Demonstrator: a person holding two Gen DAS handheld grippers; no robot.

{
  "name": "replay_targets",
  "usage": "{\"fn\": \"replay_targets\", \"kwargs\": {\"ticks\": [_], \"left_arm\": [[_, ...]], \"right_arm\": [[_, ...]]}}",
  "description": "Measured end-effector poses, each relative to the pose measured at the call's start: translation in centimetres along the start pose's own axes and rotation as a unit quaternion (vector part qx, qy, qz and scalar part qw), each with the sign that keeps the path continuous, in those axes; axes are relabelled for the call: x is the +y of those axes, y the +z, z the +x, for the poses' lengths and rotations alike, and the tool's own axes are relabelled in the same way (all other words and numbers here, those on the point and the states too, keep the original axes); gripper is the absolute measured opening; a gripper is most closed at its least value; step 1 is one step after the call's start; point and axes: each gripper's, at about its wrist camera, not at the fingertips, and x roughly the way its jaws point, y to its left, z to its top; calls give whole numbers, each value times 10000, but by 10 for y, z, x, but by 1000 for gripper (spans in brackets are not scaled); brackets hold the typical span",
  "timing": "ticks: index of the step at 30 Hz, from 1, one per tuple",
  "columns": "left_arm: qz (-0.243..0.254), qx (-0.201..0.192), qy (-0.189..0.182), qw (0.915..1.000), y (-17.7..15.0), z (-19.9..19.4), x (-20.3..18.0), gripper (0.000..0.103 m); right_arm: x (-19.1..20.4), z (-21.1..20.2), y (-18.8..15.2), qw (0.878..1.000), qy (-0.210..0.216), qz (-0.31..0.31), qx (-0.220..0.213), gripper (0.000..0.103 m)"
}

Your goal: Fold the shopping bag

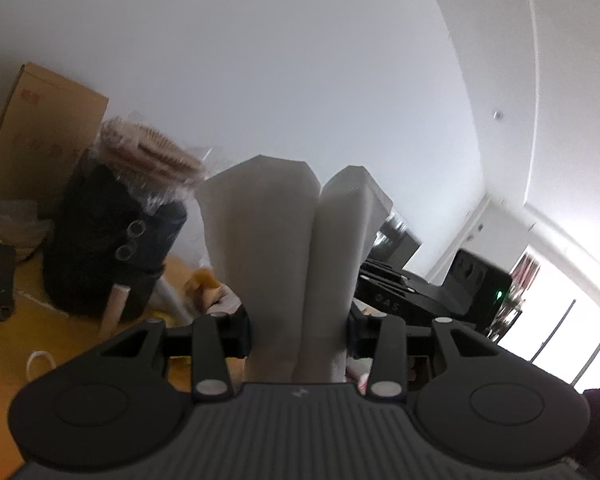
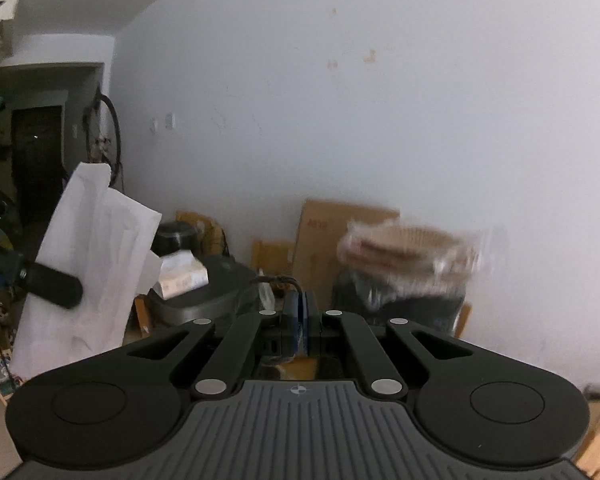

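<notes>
1. White shopping bag (image 1: 284, 240) is bunched upright and held off the bench (image 1: 4, 336), in front of the white wall.
2. Left tongs (image 1: 298, 332) are clamped on the bag's lower part; folds rise between the fingers.
3. Right tongs (image 2: 300, 320) are closed with nothing in them, apart from the bag, which hangs at the left edge of the right wrist view.

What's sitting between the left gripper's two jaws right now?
The white folded shopping bag stands upright between the left gripper jaws, filling the gap; the left wrist view shows it.
</notes>
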Motion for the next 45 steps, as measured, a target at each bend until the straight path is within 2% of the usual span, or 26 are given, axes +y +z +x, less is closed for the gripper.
{"fn": "replay_targets", "kwargs": {"ticks": [5, 7, 9, 13, 18, 22, 24, 29, 33, 37, 42, 43, 45], "left_arm": [[-27, 10, 124, 9999, -10, 28, 34, 43], [-125, 24, 166, 9998, -6, 32, 40, 43], [-3, 42, 204, 9998, 5, 27, 36, 43], [224, 32, 190, 9996, 37, 3, 14, 43], [559, -35, -78, 9984, 68, -30, -23, 44], [919, -212, -307, 9951, 76, -55, -48, 45], [1198, -316, -298, 9918, 73, -63, -59, 45], [1478, -361, -182, 9882, 59, -62, -67, 44], [1690, -396, -111, 9848, 44, -55, -69, 44], [1941, -422, -201, 9799, 27, -49, -72, 43], [2168, -358, -285, 9751, 14, -47, -75, 42], [2162, -337, -340, 9752, 12, -45, -75, 42], [2150, -357, -473, 9748, 10, -43, -74, 42]], "right_arm": [[-5, 35, -36, 9994, -179, 196, 218, 2], [-12, 51, -48, 9984, -316, 380, 287, 2], [-17, 52, -47, 9977, -395, 503, 236, 2], [-15, 30, -23, 9979, -333, 564, -10, 2], [-4, -16, 18, 9981, -36, 495, -362, 2], [-5, -59, 59, 9952, 268, 589, -735, 2], [-7, -69, 72, 9943, 366, 585, -818, 2], [-12, -105, 117, 9906, 832, 542, -941, 2], [-17, -113, 141, 9849, 1510, 579, -625, 2], [-18, -107, 155, 9674, 2412, 768, -71, 2], [-15, -95, 162, 9329, 3416, 983, 577, 2], [-12, -95, 164, 9261, 3576, 975, 698, 2], [-6, -94, 169, 9262, 3572, 801, 897, 2]]}}
